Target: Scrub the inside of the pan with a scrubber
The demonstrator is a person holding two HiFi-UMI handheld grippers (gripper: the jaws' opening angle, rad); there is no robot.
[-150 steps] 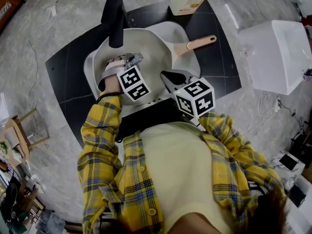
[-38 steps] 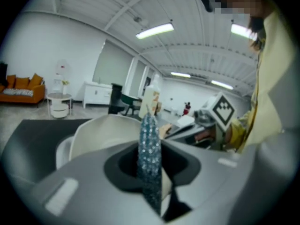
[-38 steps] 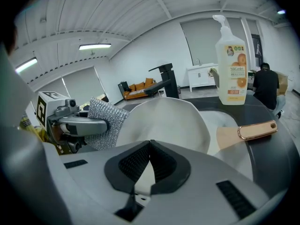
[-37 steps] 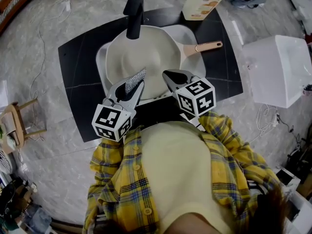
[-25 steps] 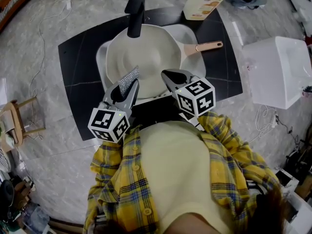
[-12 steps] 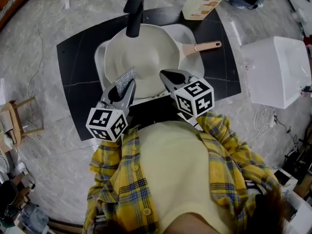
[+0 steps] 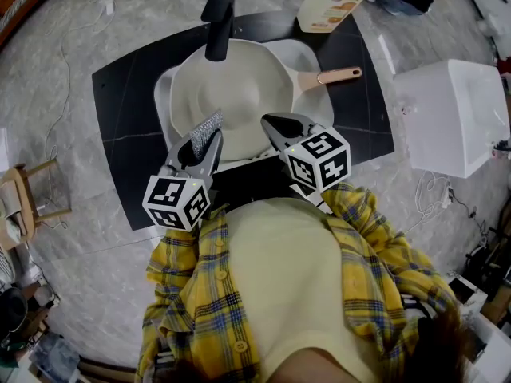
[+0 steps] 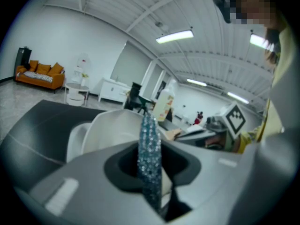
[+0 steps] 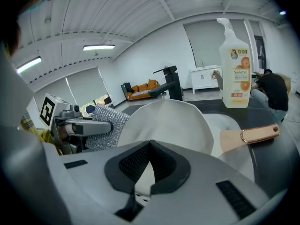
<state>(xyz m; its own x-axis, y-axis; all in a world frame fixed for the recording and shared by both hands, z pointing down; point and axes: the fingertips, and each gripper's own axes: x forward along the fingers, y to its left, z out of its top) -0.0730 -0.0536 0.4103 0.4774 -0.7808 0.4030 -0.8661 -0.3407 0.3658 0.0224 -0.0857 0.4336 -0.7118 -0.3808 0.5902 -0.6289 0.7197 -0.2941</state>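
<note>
A cream pan (image 7: 231, 94) lies tilted in the white sink (image 7: 307, 58), its wooden handle (image 7: 339, 75) pointing right. My left gripper (image 7: 207, 134) is shut on a silver mesh scrubber (image 7: 207, 126), held just over the pan's near rim. In the left gripper view the scrubber (image 8: 150, 153) stands edge-on between the jaws, with the pan (image 8: 112, 128) behind it. My right gripper (image 7: 274, 122) is shut on the pan's near rim; in its own view the pan (image 9: 173, 121) rises just past the jaws, and the scrubber (image 9: 105, 130) shows at the left.
A black faucet (image 7: 217, 22) overhangs the pan's far side. A soap bottle (image 7: 323, 2) stands behind the sink on the black counter (image 7: 128, 94). A white bin (image 7: 455, 114) sits to the right and a small wooden stool (image 7: 24, 202) to the left.
Six seconds ago the left gripper had the scrubber down inside the pan; it has since drawn back to the near rim. Over the last second hardly anything moved.
</note>
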